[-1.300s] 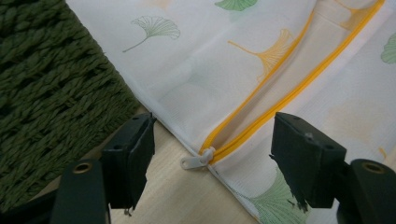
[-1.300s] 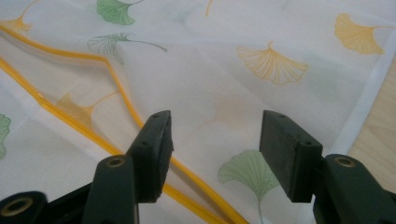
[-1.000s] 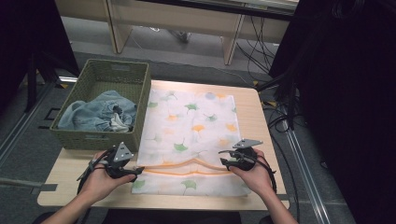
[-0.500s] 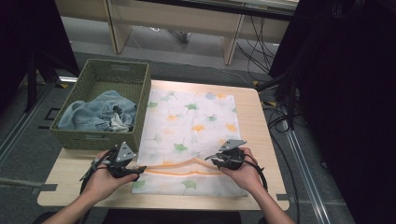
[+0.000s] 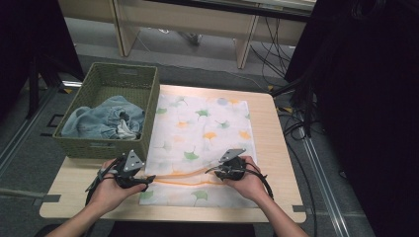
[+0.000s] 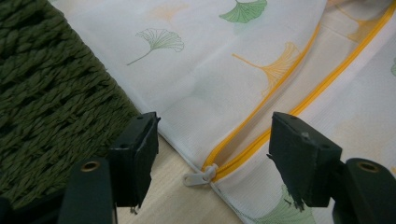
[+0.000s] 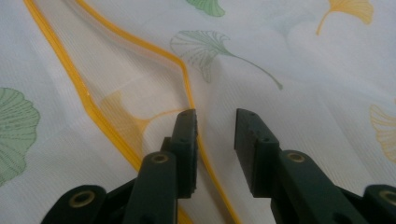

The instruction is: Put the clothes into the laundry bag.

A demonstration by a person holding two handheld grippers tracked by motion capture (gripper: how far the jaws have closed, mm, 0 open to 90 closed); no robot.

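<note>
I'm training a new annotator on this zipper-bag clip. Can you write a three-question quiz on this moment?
1. True or false: the left claw is clamped on the zipper pull.
2. What lies in the green basket? A) denim garment B) books C) shoes
3. Which edge runs between the right claw's jaws?

Key: 1. False, the jaws stand open around the pull. 2. A, the denim garment. 3. The upper yellow zipper edge of the mesh bag.

Lab: cables (image 5: 296, 106), dark curtains (image 5: 365, 98)
</note>
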